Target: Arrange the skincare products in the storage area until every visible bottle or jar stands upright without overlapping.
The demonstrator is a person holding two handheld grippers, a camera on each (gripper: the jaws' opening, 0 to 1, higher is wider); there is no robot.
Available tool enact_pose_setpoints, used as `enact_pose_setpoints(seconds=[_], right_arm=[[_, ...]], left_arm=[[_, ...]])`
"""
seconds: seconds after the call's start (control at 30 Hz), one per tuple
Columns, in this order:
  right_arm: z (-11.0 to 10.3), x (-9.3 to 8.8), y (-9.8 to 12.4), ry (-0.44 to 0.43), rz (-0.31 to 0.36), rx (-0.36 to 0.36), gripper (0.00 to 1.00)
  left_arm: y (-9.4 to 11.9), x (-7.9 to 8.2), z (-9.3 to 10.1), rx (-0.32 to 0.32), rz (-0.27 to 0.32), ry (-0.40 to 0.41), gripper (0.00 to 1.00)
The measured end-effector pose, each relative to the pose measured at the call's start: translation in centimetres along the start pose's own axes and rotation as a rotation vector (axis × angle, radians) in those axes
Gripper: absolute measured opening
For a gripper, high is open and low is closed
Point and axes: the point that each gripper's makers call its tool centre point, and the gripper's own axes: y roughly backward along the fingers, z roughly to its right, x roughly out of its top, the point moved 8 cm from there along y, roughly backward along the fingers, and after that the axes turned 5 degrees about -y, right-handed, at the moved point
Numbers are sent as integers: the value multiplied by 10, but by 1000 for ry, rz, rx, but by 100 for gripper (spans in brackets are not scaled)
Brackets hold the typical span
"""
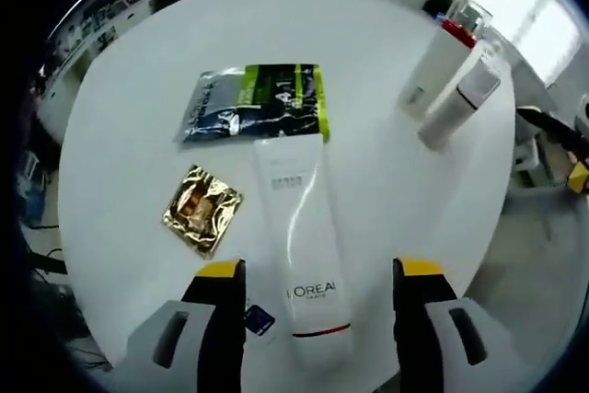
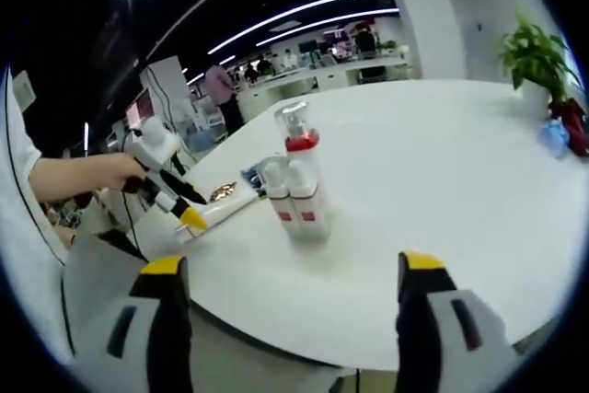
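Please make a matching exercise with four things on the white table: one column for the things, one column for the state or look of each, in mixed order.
Things:
1. white tube
2. gold sachet
3. green and black packet
4. pump bottle with red collar

States:
a. standing upright
b. lying flat, shiny foil
c. lying between the left gripper's open fingers
d. lying flat beyond the tube's far end

Pairs: 1-c, 2-b, 3-d, 4-a
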Motion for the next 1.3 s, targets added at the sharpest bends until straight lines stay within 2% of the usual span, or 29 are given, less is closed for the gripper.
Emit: enact_pose_setpoints(seconds=[0.23,0.87,1.03,1.3], right_arm=[[0,1,-4,2,-7,5,93],[2,-5,1,-15,-16,-15,92],[3,-3,3,-12,-15,-23,92],[0,0,4,1,-9,-25,91]], left_arm=[[-7,15,-3,-22,-18,-19,52],[-30,32,-10,-27,-82,-20,43],[-33,36,-12,-8,-62,-34,32],[-32,36,-9,-7,-33,-49,31]])
